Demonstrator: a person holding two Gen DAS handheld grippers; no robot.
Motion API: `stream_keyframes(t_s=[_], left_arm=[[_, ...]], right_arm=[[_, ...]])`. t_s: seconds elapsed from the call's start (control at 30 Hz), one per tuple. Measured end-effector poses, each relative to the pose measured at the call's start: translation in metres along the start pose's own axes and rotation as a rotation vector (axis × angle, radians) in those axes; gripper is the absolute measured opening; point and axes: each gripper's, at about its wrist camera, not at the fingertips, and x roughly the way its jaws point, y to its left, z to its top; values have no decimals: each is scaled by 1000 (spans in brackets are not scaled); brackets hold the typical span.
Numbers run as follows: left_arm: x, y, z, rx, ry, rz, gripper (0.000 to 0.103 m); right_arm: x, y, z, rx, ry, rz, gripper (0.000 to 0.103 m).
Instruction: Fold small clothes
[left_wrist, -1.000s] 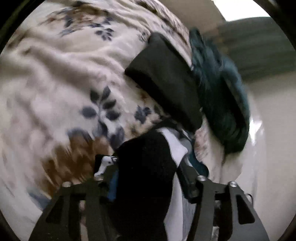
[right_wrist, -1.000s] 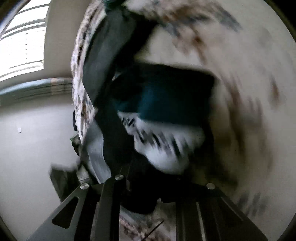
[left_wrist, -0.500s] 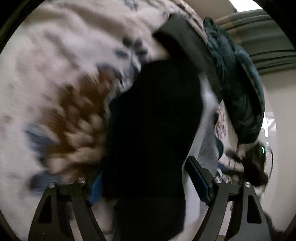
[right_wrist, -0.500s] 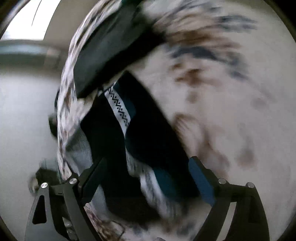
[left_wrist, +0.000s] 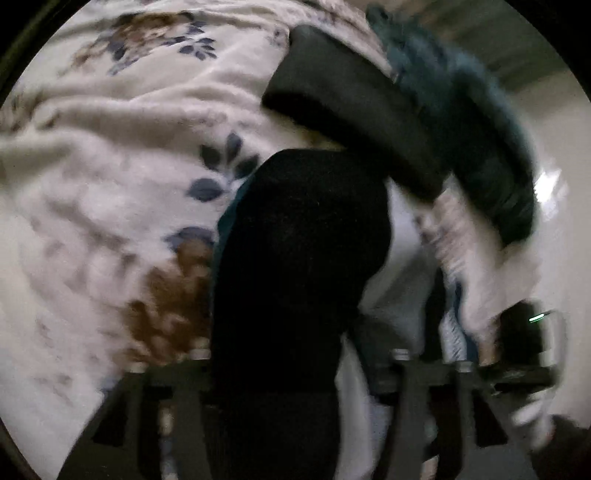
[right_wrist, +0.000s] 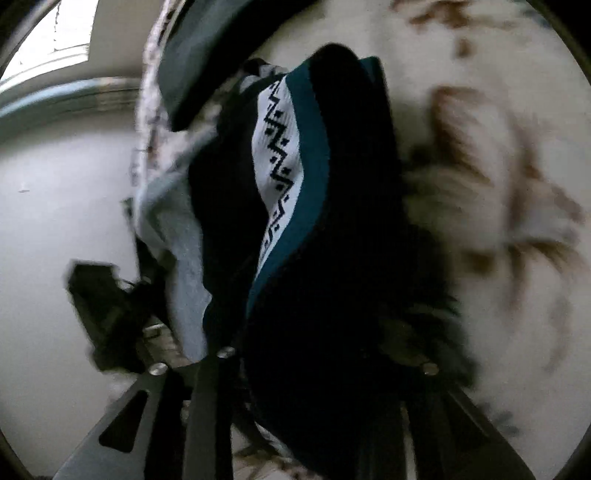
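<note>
A black garment (left_wrist: 295, 258) with a teal edge and a white zigzag band (right_wrist: 280, 147) lies stretched over the floral blanket (left_wrist: 110, 147), close to the bed's edge. My left gripper (left_wrist: 291, 350) has one end of it between its fingers. The jaws are closing and the cloth fills the gap. My right gripper (right_wrist: 325, 354) is closing on the other end, where a thick bunch of black cloth (right_wrist: 332, 314) sits between its fingers. Both views are blurred, and cloth hides the pads.
A folded dark grey garment (left_wrist: 351, 103) lies just beyond the black one, with a fuzzy teal garment (left_wrist: 472, 122) beside it at the bed's edge. A pale grey cloth (right_wrist: 173, 229) hangs over that edge. Bare pale floor (right_wrist: 55, 221) lies past it.
Half a second ago both pairs of jaws stood wide around the garment; now they have come back in on it. The black garment lies longer and flatter than a second ago.
</note>
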Motion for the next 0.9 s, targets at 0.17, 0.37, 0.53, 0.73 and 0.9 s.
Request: stream_keyframes(t_s=[0.17, 0.37, 0.53, 0.73, 0.9], left_arm=[[-30, -17, -23, 31, -87, 205, 65], [-55, -4, -62, -72, -148, 425, 84], [-43, 40, -114, -193, -81, 560, 85], [-14, 89, -142, -338, -25, 486, 100], [2, 95, -139, -327, -38, 518, 103]], right_arm=[[-40, -21, -6, 57, -158, -197, 54], [-48, 4, 29, -15, -291, -224, 58], [-15, 25, 78, -106, -277, -302, 54], [-36, 51, 64, -238, -410, -390, 6], [-79, 49, 66, -207, -522, -410, 5]])
